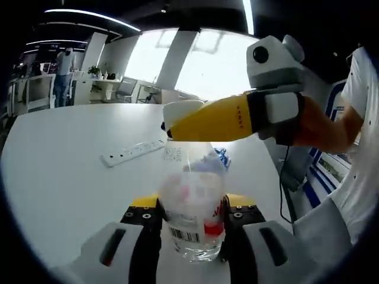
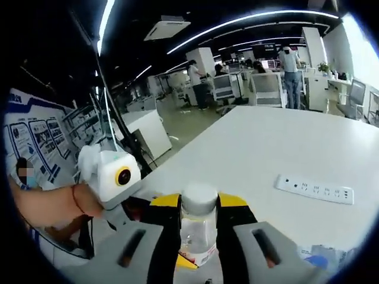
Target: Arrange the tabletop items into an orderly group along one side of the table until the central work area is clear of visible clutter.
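We see a clear plastic bottle (image 1: 194, 216) standing on the white table (image 1: 65, 177), squeezed at its body by our left gripper (image 1: 192, 220) and at its white cap (image 2: 199, 198) by our right gripper (image 2: 199, 208), with a white power strip (image 1: 132, 151) lying nearby.

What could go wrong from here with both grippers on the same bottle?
1. The left gripper clamps the clear plastic bottle low while the right gripper grips its white cap; opposing pulls could crush or twist it.
2. The power strip lies on the white table just beyond; a dropped bottle might hit it.
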`<action>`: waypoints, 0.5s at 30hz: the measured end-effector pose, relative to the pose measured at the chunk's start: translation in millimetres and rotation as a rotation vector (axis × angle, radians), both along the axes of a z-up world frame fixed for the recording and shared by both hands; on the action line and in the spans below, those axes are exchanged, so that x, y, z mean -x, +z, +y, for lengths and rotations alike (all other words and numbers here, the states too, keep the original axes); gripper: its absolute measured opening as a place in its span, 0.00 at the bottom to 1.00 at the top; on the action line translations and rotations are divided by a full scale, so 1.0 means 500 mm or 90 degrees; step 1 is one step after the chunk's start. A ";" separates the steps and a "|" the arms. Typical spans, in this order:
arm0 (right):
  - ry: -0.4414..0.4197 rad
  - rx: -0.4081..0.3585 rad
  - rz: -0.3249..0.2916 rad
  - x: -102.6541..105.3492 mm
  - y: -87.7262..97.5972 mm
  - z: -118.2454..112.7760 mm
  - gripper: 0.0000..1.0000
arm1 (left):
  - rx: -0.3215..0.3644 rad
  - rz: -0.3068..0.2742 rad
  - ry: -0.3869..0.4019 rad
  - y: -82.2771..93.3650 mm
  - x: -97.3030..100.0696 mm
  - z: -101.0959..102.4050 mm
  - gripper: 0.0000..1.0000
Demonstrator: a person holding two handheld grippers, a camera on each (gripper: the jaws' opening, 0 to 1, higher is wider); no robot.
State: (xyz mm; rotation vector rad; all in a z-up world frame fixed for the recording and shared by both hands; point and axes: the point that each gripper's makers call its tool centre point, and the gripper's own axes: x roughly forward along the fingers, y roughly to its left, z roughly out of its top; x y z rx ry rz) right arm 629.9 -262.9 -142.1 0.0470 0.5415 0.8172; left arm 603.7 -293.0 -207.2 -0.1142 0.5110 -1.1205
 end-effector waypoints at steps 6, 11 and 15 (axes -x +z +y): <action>-0.001 0.020 -0.069 -0.003 0.007 0.000 0.20 | -0.006 -0.032 -0.015 -0.002 -0.016 -0.005 0.40; -0.001 0.038 -0.111 -0.002 0.002 0.000 0.20 | -0.017 -0.067 -0.025 -0.010 -0.026 -0.008 0.39; 0.002 0.059 -0.152 0.002 -0.007 -0.004 0.20 | -0.027 -0.087 -0.039 -0.023 -0.028 -0.013 0.39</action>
